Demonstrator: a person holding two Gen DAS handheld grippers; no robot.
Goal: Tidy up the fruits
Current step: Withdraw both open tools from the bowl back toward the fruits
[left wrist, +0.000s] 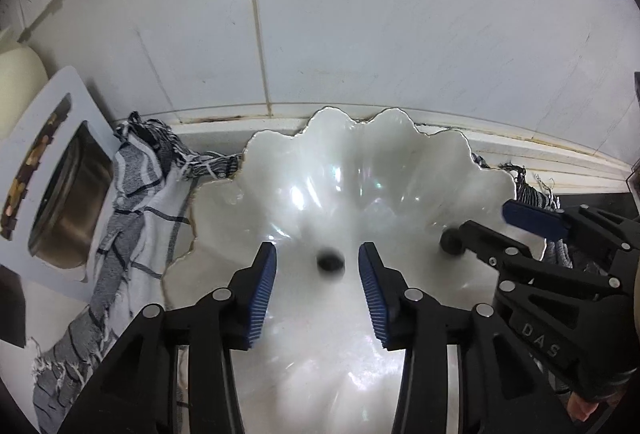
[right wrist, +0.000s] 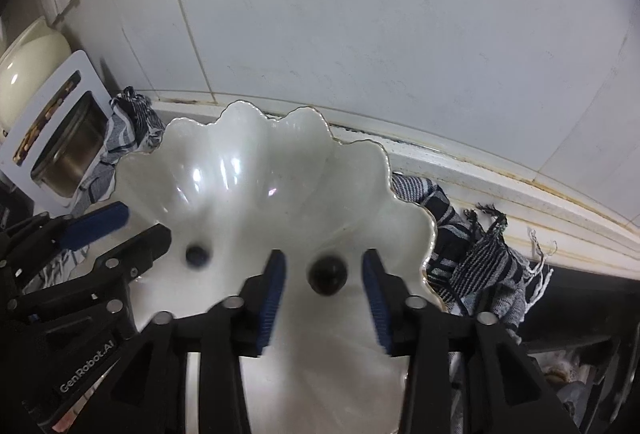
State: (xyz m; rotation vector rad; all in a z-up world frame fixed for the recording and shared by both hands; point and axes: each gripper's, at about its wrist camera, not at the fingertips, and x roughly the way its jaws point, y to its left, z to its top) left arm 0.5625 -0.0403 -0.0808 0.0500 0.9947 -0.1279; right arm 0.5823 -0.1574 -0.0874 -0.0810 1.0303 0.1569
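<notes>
Hovering over the shell-shaped white bowl (left wrist: 352,170), the left gripper (left wrist: 317,266) and right gripper (right wrist: 323,270) stand partly open, each holding nothing, with a dark fruit (left wrist: 330,260) lying loose in the bowl between each pair of pads. Under the bowl spreads a striped cloth (left wrist: 132,210), and behind it rises the white tiled wall (left wrist: 400,14).

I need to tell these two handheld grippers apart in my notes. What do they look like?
Both are matte black plastic linkages with round silver pins and ribbed blue pads. The left gripper carries white GenRobot.AI lettering on its side; the right gripper shows raised letters, DAS. A dark glove cuff covers the right hand.
</notes>
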